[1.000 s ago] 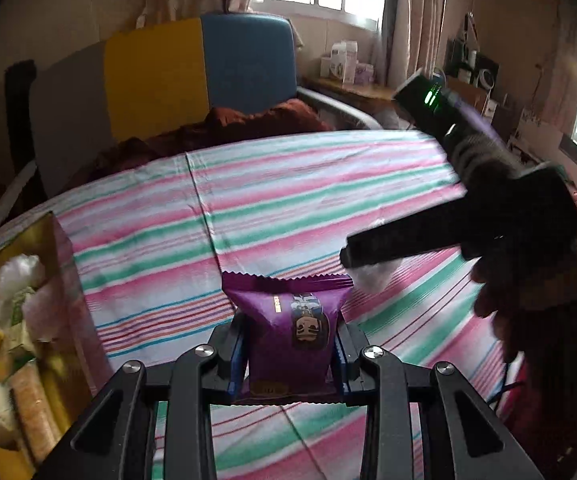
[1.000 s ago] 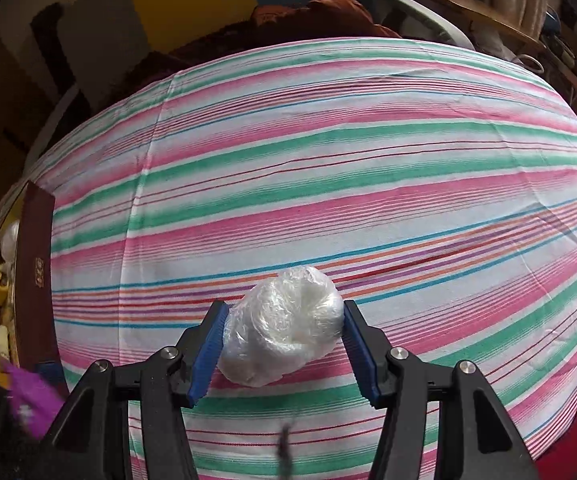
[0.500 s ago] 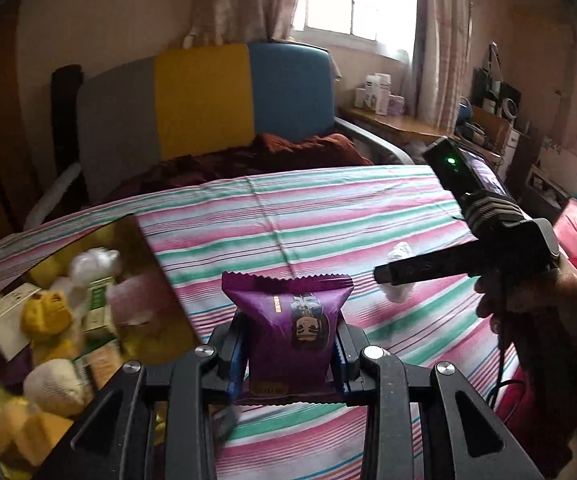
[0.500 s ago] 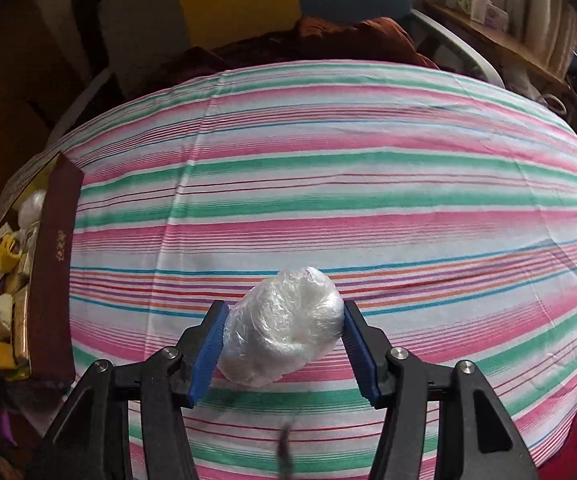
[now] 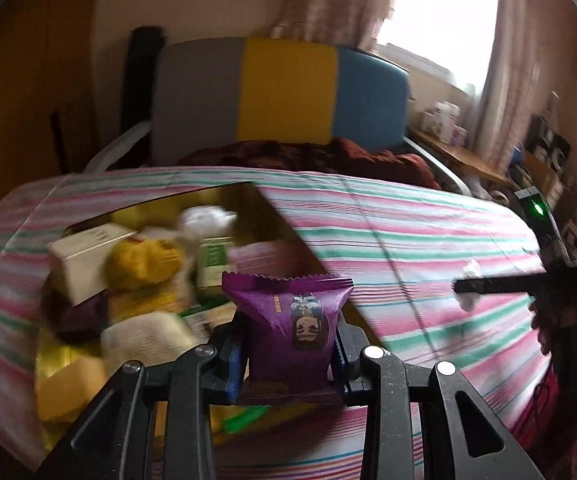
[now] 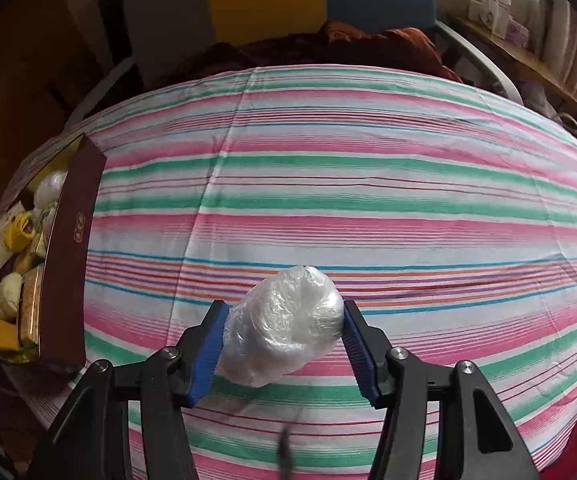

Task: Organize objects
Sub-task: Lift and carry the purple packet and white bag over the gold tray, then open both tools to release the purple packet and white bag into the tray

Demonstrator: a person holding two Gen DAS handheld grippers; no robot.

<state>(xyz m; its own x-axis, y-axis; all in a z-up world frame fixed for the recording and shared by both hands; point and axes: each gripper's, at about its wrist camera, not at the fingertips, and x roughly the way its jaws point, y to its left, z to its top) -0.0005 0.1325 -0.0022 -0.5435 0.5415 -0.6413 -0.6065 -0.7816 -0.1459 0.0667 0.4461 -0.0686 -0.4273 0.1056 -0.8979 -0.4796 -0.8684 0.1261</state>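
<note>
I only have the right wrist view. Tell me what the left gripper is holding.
Observer: The left gripper is shut on a purple snack packet, held upright with its crimped edge on top.
Operator: Say where that packet is relative to the box.
Observer: It sits over the near right part of the open box, above the items inside; the image there is blurred.
Operator: Describe what is in the box right behind the packet.
Observer: A pink packet and a green-and-white carton lie just behind it, with a yellow lump to the left.
Operator: Report how my gripper looks from there.
Observer: The right gripper is out over the striped cloth, well right of the box, with the white plastic-wrapped ball in it.
</note>
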